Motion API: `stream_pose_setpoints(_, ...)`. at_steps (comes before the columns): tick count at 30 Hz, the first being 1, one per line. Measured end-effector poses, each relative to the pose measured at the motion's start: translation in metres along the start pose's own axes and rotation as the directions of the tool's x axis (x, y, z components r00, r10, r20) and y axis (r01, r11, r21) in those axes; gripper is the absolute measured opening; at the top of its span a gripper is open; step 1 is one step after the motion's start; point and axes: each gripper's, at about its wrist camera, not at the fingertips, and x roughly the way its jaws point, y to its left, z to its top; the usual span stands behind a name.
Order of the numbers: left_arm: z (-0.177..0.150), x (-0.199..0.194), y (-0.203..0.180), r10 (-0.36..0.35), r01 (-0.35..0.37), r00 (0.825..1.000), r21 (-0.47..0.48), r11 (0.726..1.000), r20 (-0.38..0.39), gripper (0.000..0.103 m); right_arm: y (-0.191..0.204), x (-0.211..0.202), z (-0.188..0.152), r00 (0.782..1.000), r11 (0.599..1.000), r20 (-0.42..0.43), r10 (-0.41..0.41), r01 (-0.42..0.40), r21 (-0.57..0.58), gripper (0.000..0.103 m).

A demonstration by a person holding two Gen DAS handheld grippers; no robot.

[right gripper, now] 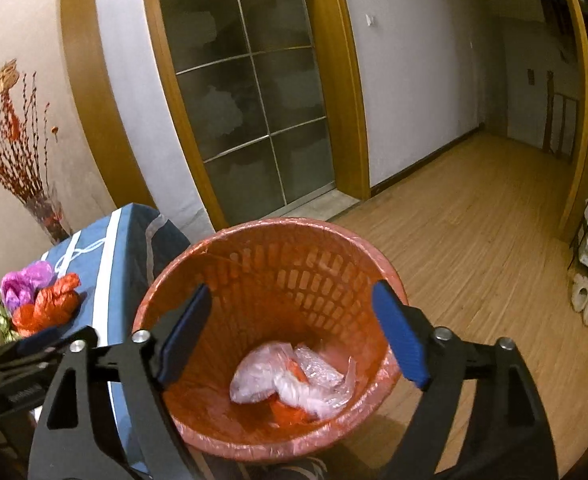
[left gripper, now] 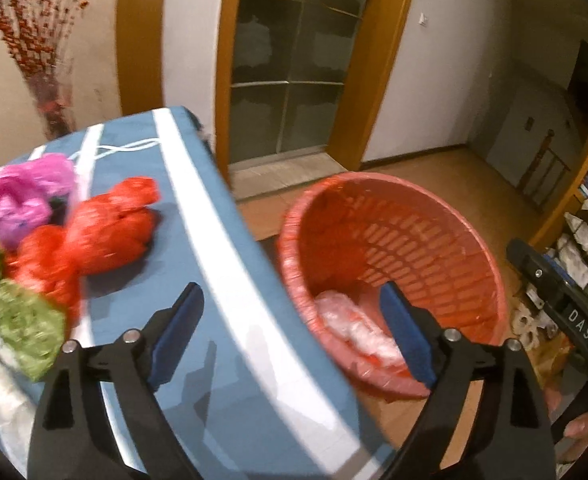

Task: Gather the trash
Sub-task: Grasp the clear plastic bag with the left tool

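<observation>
Both tongs apart, empty: right gripper (right gripper: 291, 332) over red slotted plastic bin (right gripper: 221, 248) holding clear crumpled bags (right gripper: 289, 380); left gripper (left gripper: 291, 332) at blue-striped table (left gripper: 213, 280) edge.

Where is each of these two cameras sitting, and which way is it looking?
Left wrist view: rides the left gripper, looking down over the blue-clothed table edge; own open jaws, the right gripper and a fingertip show.
Right wrist view: rides the right gripper, looking down into the red basket; own open jaws and the left gripper show.
Shared: basket, clear wrappers inside, table, crumpled bags, glass door.
</observation>
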Motion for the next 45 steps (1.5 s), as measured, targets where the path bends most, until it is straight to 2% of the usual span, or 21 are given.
stream_pose_setpoints(6,-0.021,-0.037,0.026,0.074,-0.073,0.996,-0.02,0.997,0.053,0.092,0.007,-0.012,-0.015,1.0,0.999,-0.003,-0.006,0.006,-0.036,0.089)
stream_pose_setpoints(12,-0.044,-0.076,0.061,0.143,-0.136,0.987,-0.097,0.986,0.078,0.093,0.022,-0.025,-0.032,1.0,0.997,-0.015,0.022,-0.023,-0.071,0.091)
stream_pose_setpoints(15,-0.057,-0.094,0.083,0.193,-0.179,0.978,-0.148,0.973,0.083,0.093,0.027,-0.032,-0.038,0.999,0.996,-0.018,0.046,-0.047,-0.069,0.091)
stream_pose_setpoints(22,-0.091,-0.121,0.133,0.32,-0.296,0.945,-0.244,0.923,0.065,0.093,0.048,-0.042,-0.052,0.995,0.991,-0.042,0.096,-0.099,-0.086,0.091)
stream_pose_setpoints(26,-0.1,-0.12,0.153,0.328,-0.301,0.944,-0.315,0.9,0.035,0.093,0.06,-0.046,-0.061,0.992,0.987,-0.056,0.113,-0.118,-0.111,0.091)
stream_pose_setpoints(30,-0.095,-0.112,0.162,0.31,-0.288,0.951,-0.364,0.886,0.004,0.093,0.068,-0.049,-0.064,0.991,0.983,-0.062,0.116,-0.124,-0.137,0.091)
stream_pose_setpoints(32,-0.09,-0.107,0.165,0.319,-0.298,0.948,-0.37,0.88,-0.003,0.089,0.07,-0.05,-0.064,0.991,0.982,-0.063,0.119,-0.127,-0.139,0.091)
stream_pose_setpoints(36,-0.085,-0.097,0.17,0.346,-0.334,0.938,-0.362,0.87,-0.033,0.073,0.076,-0.051,-0.065,0.99,0.98,-0.066,0.125,-0.134,-0.147,0.091)
stream_pose_setpoints(39,-0.087,-0.091,0.176,0.335,-0.333,0.94,-0.378,0.864,-0.062,0.063,0.08,-0.052,-0.067,0.989,0.977,-0.071,0.131,-0.14,-0.161,0.091)
stream_pose_setpoints(45,-0.091,-0.088,0.181,0.348,-0.348,0.935,-0.357,0.867,-0.067,0.058,0.09,-0.052,-0.069,0.985,0.972,-0.083,0.149,-0.161,-0.17,0.091)
